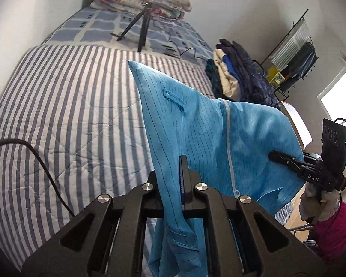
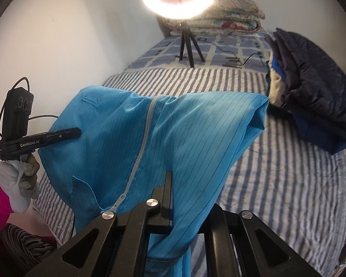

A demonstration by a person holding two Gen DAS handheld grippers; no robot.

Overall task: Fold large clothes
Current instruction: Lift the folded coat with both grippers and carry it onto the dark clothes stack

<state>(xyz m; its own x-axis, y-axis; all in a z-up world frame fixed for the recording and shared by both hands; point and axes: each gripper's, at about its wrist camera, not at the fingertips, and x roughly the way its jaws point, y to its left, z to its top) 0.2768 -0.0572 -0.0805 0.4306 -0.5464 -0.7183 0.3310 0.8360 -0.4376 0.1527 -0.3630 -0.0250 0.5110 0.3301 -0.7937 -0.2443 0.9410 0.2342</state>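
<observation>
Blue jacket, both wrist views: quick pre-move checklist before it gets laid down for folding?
1. Left gripper shut on the blue jacket: ok, fabric pinched between its fingers.
2. Right gripper shut on the jacket: ok, cloth clamped there too.
3. Jacket lifted off the striped quilt: mostly ok; lower hem out of view, cannot tell.
4. Zipper closed: ok along the part that shows.
5. Landing area on the quilt free: ok in the middle; clothes pile sits at its right edge, tripod beyond.
6. Jacket spread flat between the grippers: not ok, it sags and bunches.
</observation>
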